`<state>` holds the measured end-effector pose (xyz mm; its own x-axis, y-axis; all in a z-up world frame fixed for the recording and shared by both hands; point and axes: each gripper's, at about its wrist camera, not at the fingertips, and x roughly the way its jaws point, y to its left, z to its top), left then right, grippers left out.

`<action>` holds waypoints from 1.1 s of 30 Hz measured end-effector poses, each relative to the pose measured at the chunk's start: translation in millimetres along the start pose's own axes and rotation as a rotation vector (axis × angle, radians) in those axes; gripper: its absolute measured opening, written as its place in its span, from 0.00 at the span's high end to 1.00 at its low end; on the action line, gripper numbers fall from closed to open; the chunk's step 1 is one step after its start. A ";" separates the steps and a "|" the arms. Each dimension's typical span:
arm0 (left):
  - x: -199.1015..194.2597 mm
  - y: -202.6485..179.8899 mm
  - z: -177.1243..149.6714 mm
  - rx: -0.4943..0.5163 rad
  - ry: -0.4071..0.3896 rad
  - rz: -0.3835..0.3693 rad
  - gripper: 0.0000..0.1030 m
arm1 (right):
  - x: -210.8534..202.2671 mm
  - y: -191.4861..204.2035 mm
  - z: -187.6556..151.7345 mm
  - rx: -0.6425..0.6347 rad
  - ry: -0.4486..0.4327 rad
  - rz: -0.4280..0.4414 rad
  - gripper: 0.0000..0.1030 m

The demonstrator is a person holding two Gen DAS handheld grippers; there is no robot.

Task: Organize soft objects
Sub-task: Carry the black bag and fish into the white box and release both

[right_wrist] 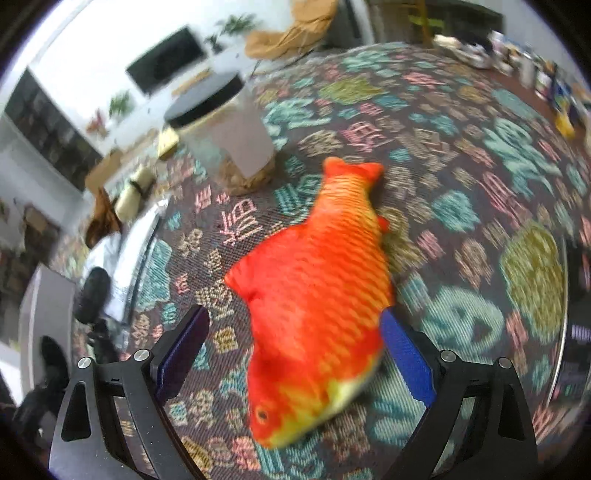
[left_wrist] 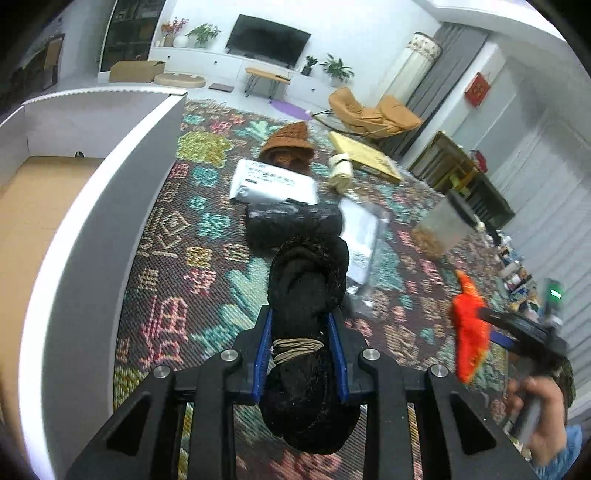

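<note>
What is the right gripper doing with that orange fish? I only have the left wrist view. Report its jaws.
Observer: The right gripper is open. The right wrist view shows rug in a gap between one finger and the fish toy.
Operator: Give me the fish's heading.
Observer: Its head, eye showing, lies nearest the camera between the jaws. The tail points away along the rug.

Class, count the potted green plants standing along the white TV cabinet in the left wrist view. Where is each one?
3: one plant left of the TV, two right of it, a small one and a bushier one. Others may be hidden.
</note>
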<state>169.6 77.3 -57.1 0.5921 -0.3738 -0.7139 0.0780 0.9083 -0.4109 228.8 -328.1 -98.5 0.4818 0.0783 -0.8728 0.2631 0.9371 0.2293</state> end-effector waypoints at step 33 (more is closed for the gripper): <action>-233.9 182.8 -30.1 -0.182 -0.282 0.472 0.17 | -121.7 362.1 -151.3 -0.572 0.035 0.679 0.12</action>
<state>21.2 325.1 17.7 0.7222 0.1509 -0.6750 -0.3710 0.9082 -0.1939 139.0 53.2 25.6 0.3538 0.6806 -0.6415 -0.5328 0.7104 0.4599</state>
